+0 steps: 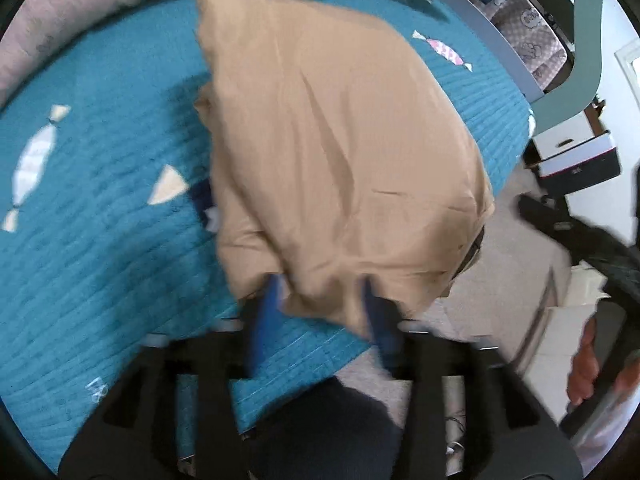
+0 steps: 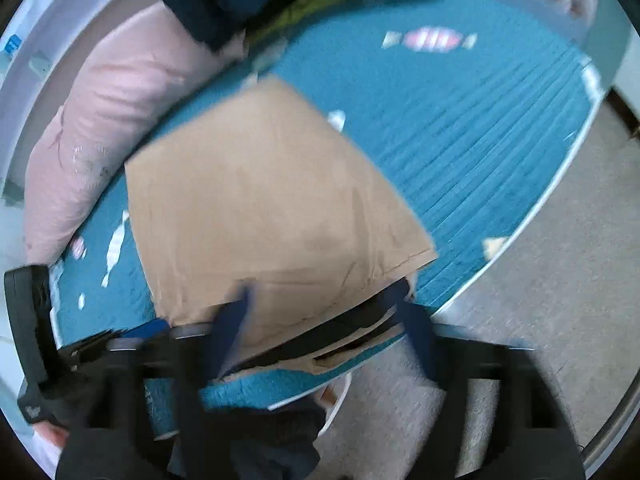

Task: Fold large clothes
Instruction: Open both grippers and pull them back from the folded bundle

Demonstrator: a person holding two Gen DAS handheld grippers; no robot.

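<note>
A tan garment (image 1: 340, 140), folded into a flat slab, lies on the teal bed cover (image 1: 100, 200). Its near edge droops over the bed's edge. My left gripper (image 1: 320, 312) stands with its blue fingers (image 1: 266, 308) apart on either side of that near edge, not pinching it. In the right wrist view the tan garment (image 2: 260, 200) shows a dark waistband lining (image 2: 360, 320) at its near end. My right gripper (image 2: 324, 300) is wide open astride this end, one finger over the cloth, the other off its side. Both views are blurred.
A pink duvet (image 2: 112, 120) is bunched along the far side of the bed cover (image 2: 460, 140), with dark clothes behind it. A dark blue item (image 1: 204, 200) peeks from under the tan garment. Beige carpet (image 2: 540, 280) lies beside the bed; a cardboard box (image 1: 576, 160) stands on the floor.
</note>
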